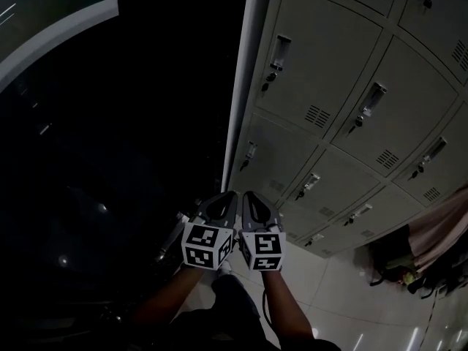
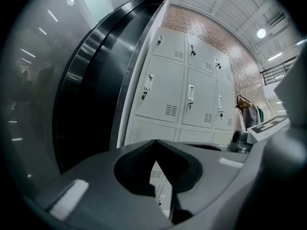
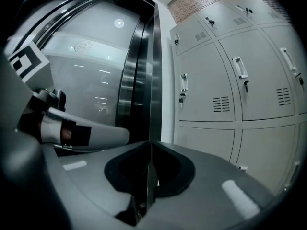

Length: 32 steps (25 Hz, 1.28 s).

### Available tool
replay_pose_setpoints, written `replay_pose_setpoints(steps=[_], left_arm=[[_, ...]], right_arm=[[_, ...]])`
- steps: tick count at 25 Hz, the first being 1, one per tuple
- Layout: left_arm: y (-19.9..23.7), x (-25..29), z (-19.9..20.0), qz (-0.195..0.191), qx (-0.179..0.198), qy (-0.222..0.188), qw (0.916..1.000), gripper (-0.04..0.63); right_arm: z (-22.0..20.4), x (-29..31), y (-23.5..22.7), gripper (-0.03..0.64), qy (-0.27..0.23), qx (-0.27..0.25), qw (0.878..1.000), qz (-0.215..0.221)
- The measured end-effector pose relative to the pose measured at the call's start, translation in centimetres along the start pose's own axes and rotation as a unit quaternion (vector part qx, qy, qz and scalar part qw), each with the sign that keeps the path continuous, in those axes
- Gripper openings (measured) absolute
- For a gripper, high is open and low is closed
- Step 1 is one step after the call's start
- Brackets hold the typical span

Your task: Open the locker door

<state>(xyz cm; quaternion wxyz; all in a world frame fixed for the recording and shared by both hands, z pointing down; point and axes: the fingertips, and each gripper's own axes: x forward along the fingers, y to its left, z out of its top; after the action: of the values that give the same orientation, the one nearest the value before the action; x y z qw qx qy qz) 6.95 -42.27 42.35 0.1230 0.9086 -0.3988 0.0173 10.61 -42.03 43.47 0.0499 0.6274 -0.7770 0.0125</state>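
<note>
Two grippers sit side by side low in the head view, the left gripper (image 1: 223,205) and the right gripper (image 1: 252,205), both clenched on nothing and well apart from the lockers (image 1: 322,79) that fill the upper right. Every door there looks closed and untouched, so the task seems not yet begun. Which door is meant I cannot tell; the nearest column runs along the pale corner post (image 1: 245,64). In the left gripper view the jaws meet at their tips with nothing between them, and a locker door (image 2: 160,90) with its slim handle (image 2: 149,82) stands ahead, above the jaws and slightly to the right. The likely trouble is plain here: a handle this narrow and this close to the door face gives little to catch, and jaws brought in pressed together would only bump it or skid off the painted metal. In the right gripper view the jaws are likewise tight together and empty, with the doors ahead and to the right and the dark glossy wall (image 3: 139,71) straight in front. Reaching along this line would meet that wall or the post, not a handle, so the right gripper would need to swing right and part its jaws first.
</note>
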Motion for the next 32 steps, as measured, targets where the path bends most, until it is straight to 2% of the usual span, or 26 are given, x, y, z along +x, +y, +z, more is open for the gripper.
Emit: replay_pose_setpoints(steps=[9,15,23,32], left_arm=[[4.1,7.4,-2.5,0.008,0.003,0.003,1.0,0.005],[6.9,10.7,-4.5,0.025,0.0,0.002,0.9997,0.005],[8.0,13.5,-5.7,0.029,0.004,-0.002,0.9996,0.005],[8.1,16.4,-7.7,0.009,0.01,0.0,0.9999,0.004]], right_arm=[[-5.1,8.6,-4.1,0.026,0.008,0.017,1.0,0.013],[-8.2,13.3,-6.1,0.1,0.013,0.033,0.999,0.016],[-11.2,18.3,-8.6,0.152,0.033,0.047,0.998,0.021],[-14.2,22.2,-10.1,0.201,0.033,0.067,0.997,0.008]])
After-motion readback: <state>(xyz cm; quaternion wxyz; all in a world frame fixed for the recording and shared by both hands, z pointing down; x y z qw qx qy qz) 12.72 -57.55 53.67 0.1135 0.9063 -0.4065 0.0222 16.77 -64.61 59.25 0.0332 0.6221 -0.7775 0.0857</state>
